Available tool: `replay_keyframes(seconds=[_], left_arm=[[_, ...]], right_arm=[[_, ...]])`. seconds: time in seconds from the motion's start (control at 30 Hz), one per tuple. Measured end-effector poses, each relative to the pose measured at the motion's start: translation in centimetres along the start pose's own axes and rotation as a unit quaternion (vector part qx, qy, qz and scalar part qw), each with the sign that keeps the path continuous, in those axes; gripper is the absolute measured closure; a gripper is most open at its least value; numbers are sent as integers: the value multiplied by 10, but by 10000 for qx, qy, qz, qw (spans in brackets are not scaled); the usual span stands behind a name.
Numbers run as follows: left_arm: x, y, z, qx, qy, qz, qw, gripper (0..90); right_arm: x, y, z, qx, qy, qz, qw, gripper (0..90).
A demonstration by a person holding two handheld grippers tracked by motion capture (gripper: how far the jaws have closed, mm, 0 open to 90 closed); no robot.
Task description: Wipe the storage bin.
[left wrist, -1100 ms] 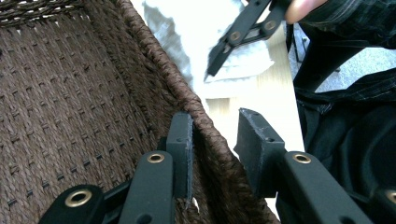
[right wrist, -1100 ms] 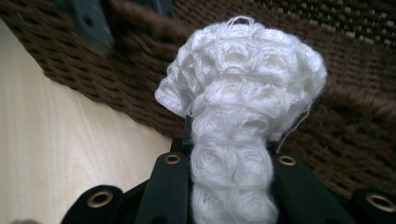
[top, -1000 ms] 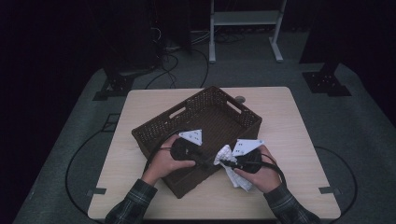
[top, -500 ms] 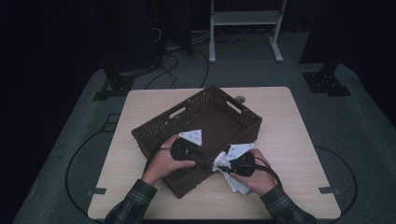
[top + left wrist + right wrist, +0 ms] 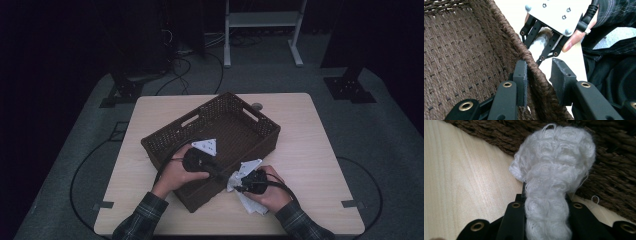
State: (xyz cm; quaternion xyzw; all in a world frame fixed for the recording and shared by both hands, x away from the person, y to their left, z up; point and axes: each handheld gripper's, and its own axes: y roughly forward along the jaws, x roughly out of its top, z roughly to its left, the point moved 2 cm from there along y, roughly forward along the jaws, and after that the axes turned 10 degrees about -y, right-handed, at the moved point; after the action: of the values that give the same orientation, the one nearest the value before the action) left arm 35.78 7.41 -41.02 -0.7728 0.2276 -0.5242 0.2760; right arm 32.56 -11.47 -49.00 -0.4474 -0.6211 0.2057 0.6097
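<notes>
Clamped between the jaws of the right gripper [image 5: 545,202]: a white terry towel [image 5: 552,172], looped pile, bunched into a thick roll with loose threads at the edges, bulging past the jaw tips. Pressed against the outer wall of the dark brown wicker basket [image 5: 165,137], just beside its near corner, low over the pale wooden table [image 5: 310,135]. More towel hanging under the right gripper [image 5: 239,181] in the high view. Left gripper [image 5: 539,75] jaws partly open, straddling the basket's rim, inner pad against the weave, outer pad apart.
</notes>
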Motion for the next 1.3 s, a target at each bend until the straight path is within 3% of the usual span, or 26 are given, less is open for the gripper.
replay_keyframes(seconds=[0.23, 0.3, 0.5, 0.73, 0.87, 1.3], left_arm=[[0, 0, 0, 3, -1, 1, 10000, 660], [0, 0, 0, -3, -23, 2, 10000, 661], [0, 0, 0, 0, -21, -4, 10000, 660], [0, 0, 0, 17, -10, 2, 10000, 661], [1, 2, 0, 58, -17, -24, 10000, 662], [16, 18, 0, 317, -334, -166, 9988, 663]], right_arm=[[15, -25, 1, -92, -78, -627, 9980, 758], [20, -33, 3, -71, 7, -798, 9968, 758], [32, -45, 9, -244, -187, -1024, 9943, 758], [30, -36, 9, -185, -195, -906, 9955, 758], [22, -25, 8, -92, -155, -655, 9977, 756], [-6, -9, -4, -139, 92, -295, 9994, 756]])
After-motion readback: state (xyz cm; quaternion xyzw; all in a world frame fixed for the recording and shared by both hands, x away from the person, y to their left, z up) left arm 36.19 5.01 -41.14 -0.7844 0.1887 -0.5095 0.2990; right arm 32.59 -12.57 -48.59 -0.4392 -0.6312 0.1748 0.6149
